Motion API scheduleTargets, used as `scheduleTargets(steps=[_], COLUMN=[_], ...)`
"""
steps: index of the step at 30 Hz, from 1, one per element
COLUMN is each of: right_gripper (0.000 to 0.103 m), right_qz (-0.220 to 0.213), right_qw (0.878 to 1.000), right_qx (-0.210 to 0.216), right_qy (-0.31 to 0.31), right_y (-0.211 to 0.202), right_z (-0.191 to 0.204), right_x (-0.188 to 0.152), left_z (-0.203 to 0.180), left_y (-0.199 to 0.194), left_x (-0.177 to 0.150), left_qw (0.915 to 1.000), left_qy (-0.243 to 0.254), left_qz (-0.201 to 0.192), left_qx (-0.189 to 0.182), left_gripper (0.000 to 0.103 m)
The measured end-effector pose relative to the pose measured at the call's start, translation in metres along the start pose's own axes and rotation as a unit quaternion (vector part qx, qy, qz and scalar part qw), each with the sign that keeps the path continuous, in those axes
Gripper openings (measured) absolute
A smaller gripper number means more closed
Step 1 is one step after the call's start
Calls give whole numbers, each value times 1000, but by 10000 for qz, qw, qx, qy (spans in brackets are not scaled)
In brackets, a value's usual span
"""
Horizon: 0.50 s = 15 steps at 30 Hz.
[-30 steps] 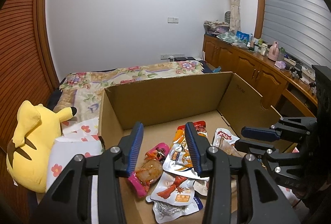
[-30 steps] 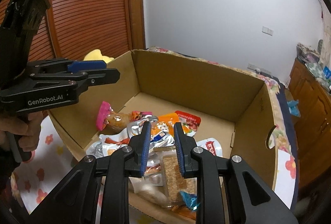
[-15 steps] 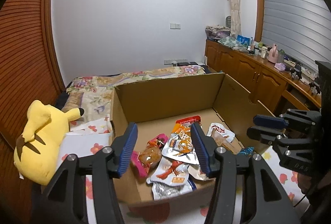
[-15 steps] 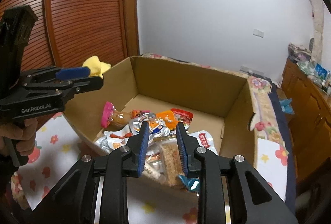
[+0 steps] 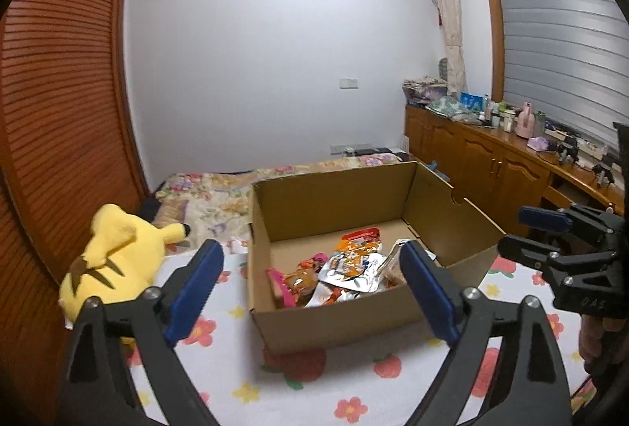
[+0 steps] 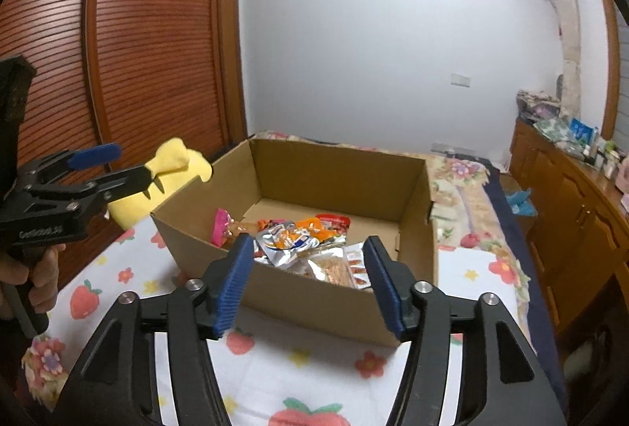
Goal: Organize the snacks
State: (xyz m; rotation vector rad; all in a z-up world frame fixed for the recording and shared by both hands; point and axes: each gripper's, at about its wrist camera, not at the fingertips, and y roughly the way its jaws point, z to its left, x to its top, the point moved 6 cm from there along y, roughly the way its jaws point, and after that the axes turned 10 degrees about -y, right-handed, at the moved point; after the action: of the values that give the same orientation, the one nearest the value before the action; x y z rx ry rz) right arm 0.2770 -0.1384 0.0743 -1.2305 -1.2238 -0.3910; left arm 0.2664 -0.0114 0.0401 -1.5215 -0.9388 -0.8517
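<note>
Both hand-held grippers, left [image 5: 310, 270] and right [image 6: 308, 270], hang wide open and empty before the box [image 5: 334, 316] of snacks [image 5: 346, 269]. Best approach from above, pinching one packet's edge.

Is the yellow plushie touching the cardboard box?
Apart. In the left wrist view, a strip of floral bedsheet shows between the yellow plushie and the left wall of the cardboard box.

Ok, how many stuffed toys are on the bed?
1: the yellow plush toy lies left of the cardboard box, by the slatted wooden door. Others may be hidden.
</note>
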Motion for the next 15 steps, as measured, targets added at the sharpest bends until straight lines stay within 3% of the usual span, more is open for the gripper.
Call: scheduleTargets(steps=[6, 15], right_gripper=[85, 92], right_qz=[-202, -424], right_qw=[9994, 9963], right_qx=[-257, -701], right_qy=[68, 276], right_y=[-29, -67], right_z=[6, 10], right_x=[-7, -24], left_z=[0, -16], left_y=[-28, -67], left_x=[-12, -35], left_qw=[9996, 9996], left_qy=[-37, -4], left_qz=[-169, -277], left_qx=[219, 36], left_gripper=[99, 99])
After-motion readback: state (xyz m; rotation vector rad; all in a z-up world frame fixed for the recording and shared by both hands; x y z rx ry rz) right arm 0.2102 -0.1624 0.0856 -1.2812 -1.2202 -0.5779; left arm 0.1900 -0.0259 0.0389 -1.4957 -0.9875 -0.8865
